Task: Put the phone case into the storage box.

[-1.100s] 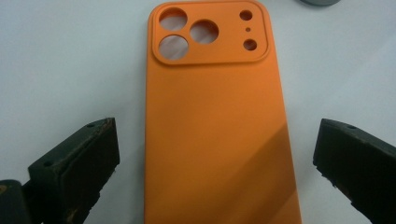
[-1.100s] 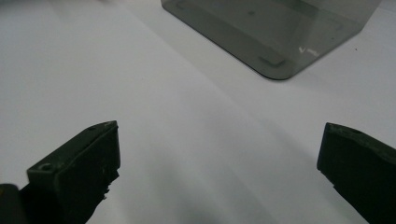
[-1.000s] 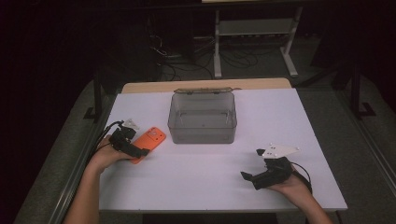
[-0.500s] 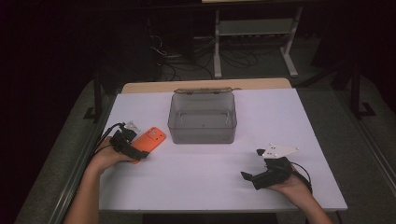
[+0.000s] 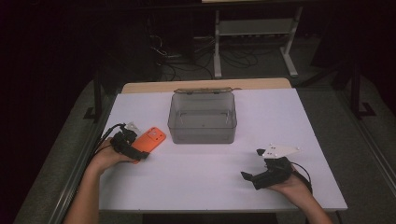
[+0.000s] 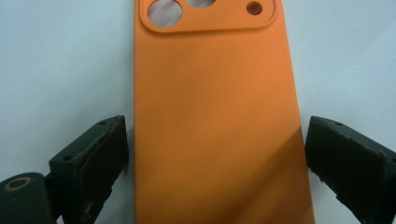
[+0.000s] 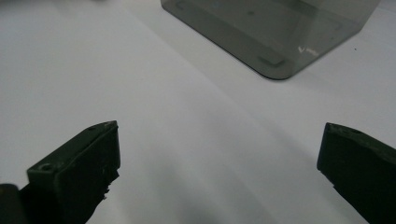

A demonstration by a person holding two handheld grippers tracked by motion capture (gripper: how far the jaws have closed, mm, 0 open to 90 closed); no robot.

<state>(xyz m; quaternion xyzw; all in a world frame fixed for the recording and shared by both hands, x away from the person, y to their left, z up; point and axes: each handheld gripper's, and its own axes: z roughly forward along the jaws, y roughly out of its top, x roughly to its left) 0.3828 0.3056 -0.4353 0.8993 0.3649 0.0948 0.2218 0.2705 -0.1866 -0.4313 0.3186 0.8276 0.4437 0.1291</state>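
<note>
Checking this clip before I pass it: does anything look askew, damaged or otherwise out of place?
Nothing serious. The orange phone case lies flat and intact between the open left gripper, whose jaws have just been closing, pads not yet touching it. The grey bin stands upright on the white table. The left gripper's pads look worn and chipped at the edges.

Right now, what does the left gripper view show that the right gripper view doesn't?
The left gripper view has the orange phone case lying back up on the table between the left gripper fingers, camera cutouts at the far end; a thin gap shows on each side, so the fingers, which have just been closing, aren't pressing on it. The right gripper view has a corner of the clear grey box beyond the open right gripper, nothing between its fingers. Both share the white table.
</note>
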